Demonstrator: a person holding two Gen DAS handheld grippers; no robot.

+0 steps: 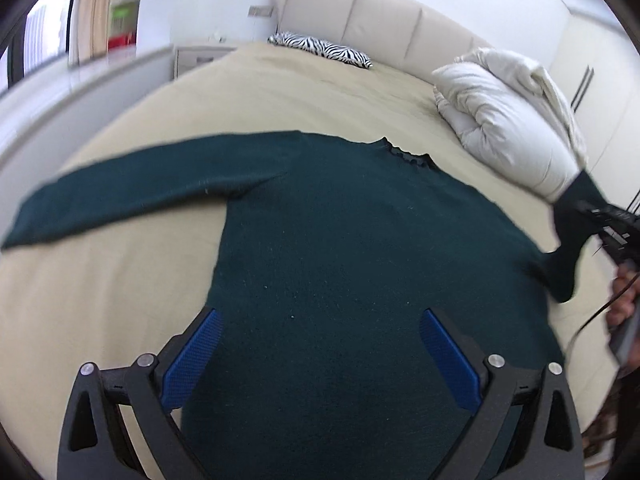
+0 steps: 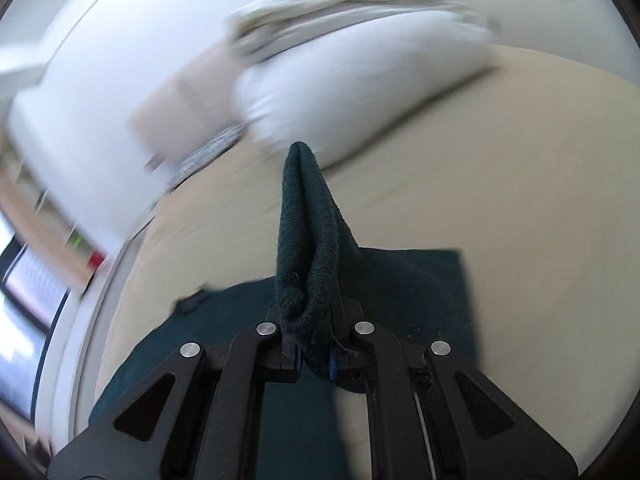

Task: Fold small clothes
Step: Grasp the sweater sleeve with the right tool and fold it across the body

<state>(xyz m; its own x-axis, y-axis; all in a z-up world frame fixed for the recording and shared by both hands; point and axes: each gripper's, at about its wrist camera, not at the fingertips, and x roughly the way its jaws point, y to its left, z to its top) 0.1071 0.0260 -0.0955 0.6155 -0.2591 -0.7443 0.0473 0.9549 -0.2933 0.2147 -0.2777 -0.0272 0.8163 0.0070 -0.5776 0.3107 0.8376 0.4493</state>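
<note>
A dark green long-sleeved sweater [image 1: 352, 240] lies flat on the beige bed [image 1: 120, 280], collar toward the headboard, its left sleeve [image 1: 120, 200] stretched out to the side. My left gripper [image 1: 320, 344] is open above the sweater's lower body, blue pads spread wide. My right gripper [image 2: 314, 356] is shut on the cuff of the right sleeve [image 2: 304, 248], which stands up between the fingers, lifted off the bed. In the left wrist view the right gripper [image 1: 612, 228] holds that sleeve [image 1: 572, 232] at the right edge.
A folded white duvet [image 1: 508, 120] lies at the bed's far right; it also shows in the right wrist view [image 2: 360, 72]. A zebra-print pillow [image 1: 320, 50] sits by the cream headboard [image 1: 380, 16]. A white rail [image 1: 60, 92] runs along the left.
</note>
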